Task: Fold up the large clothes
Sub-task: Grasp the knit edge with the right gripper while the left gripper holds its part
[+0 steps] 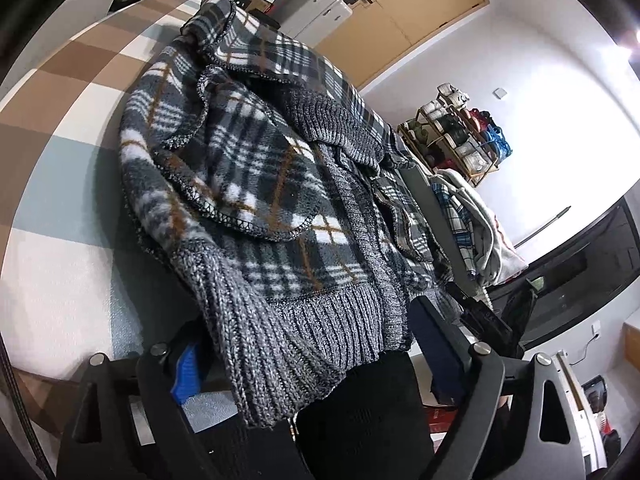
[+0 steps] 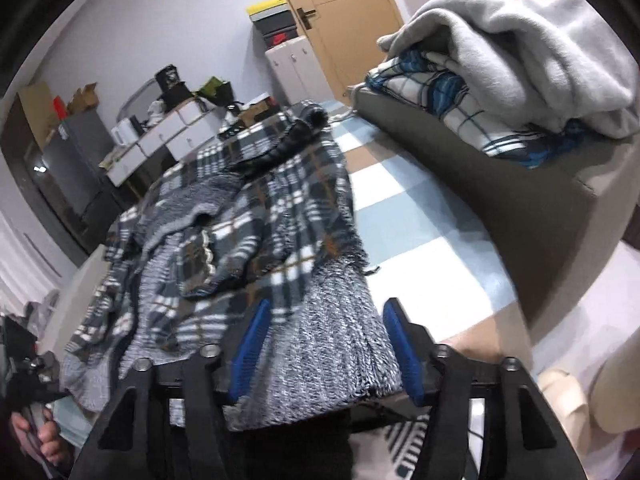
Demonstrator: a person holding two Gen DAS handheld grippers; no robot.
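Left tool [image 1: 316,364] spread around plaid jacket [image 1: 248,168] ribbed hem; right tool [image 2: 326,348] spread, straddling hem, pads clear, on checked counter [image 2: 404,216].

Jacket [image 1: 256,184] grey/white/brown plaid w/ grey knit trim, cloth [image 1: 68,128] brown/white/blue checks, pads [image 2: 402,354] blue, door [image 2: 344,20] tan upper centre.
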